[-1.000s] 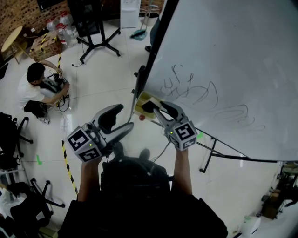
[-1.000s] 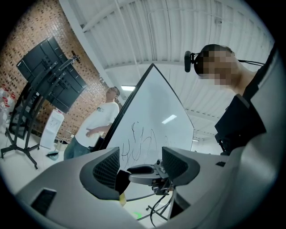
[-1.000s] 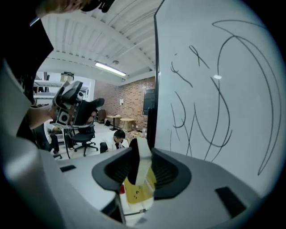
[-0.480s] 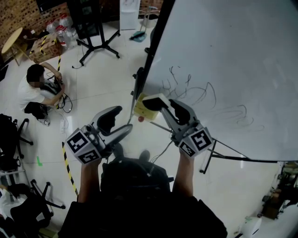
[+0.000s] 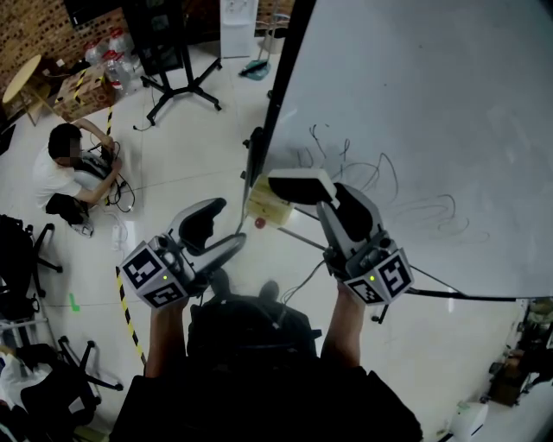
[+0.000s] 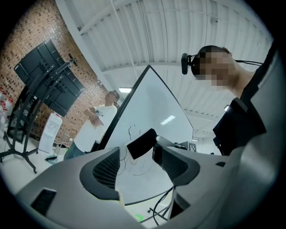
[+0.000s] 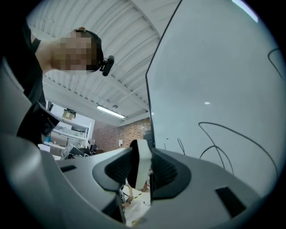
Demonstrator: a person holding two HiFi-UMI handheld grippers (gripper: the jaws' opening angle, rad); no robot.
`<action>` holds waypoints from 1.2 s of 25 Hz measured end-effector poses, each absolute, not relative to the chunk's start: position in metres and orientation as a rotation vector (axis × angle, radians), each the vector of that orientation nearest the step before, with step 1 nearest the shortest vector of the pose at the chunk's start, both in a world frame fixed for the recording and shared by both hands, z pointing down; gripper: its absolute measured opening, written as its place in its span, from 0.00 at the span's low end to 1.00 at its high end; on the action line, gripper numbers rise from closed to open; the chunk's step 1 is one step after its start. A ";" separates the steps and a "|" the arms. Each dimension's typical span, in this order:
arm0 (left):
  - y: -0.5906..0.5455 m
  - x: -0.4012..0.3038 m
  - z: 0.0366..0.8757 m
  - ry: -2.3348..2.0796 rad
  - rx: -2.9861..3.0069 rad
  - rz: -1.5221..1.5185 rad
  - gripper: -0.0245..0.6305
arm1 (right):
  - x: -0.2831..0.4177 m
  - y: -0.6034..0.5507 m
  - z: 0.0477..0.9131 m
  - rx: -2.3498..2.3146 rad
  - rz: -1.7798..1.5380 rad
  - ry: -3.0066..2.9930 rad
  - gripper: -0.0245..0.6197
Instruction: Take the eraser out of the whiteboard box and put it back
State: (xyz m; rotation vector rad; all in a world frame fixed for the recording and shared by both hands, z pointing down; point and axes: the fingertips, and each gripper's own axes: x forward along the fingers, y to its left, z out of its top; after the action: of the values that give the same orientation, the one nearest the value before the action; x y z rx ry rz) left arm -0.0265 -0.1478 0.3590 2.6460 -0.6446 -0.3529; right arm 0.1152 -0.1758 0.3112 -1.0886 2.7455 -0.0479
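On whiteboard (image 5: 449,86) near eraser (image 5: 301,185), unreadable scribbles (image 5: 373,175)

The eraser (image 5: 301,186) you hold covers the upper corner of the whiteboard box (image 5: 264,211), and its contents are too small to tell. Your whiteboard (image 5: 432,112) runs off the top and right edges.

I read this as a lab or studio-type workspace, not a home. There's a big whiteboard (image 5: 432,104) with scribbles, a pale glossy floor (image 5: 199,138) marked with black-yellow hazard tape (image 5: 129,321), and a brick wall (image 5: 34,26) at the back. I also see dark screens on a wheeled stand (image 6: 44,76), office chairs (image 5: 26,250), a round table (image 5: 22,71) and bottles (image 5: 111,53) grouped near it. A person (image 5: 60,164) sits on the floor over cables. The right gripper view gives me a white ribbed ceiling (image 7: 120,49), a strip light (image 7: 110,112) and shelving (image 7: 67,129) with gear.
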 end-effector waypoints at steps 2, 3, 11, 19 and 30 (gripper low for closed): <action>-0.147 -0.025 0.356 -0.641 2.652 -0.356 0.48 | 0.118 -0.173 0.302 -1.073 -0.031 2.718 0.28; -0.147 -0.025 0.355 -0.639 2.656 -0.357 0.48 | 0.119 -0.171 0.298 -1.065 -0.022 2.705 0.28; -0.144 -0.020 0.343 -0.628 2.687 -0.360 0.48 | 0.130 -0.159 0.262 -1.000 0.044 2.580 0.28; -0.140 -0.019 0.331 -0.614 2.715 -0.392 0.48 | 0.139 -0.146 0.235 -0.949 0.098 2.484 0.27; -0.135 -0.015 0.310 -0.595 2.739 -0.465 0.48 | 0.148 -0.133 0.217 -0.904 0.131 2.433 0.27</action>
State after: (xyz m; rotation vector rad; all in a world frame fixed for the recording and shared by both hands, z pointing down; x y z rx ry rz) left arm -0.0146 -0.1348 0.3104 2.7393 -0.5946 -0.4653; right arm 0.1475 -0.1326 0.2165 -0.9040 2.4326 0.1312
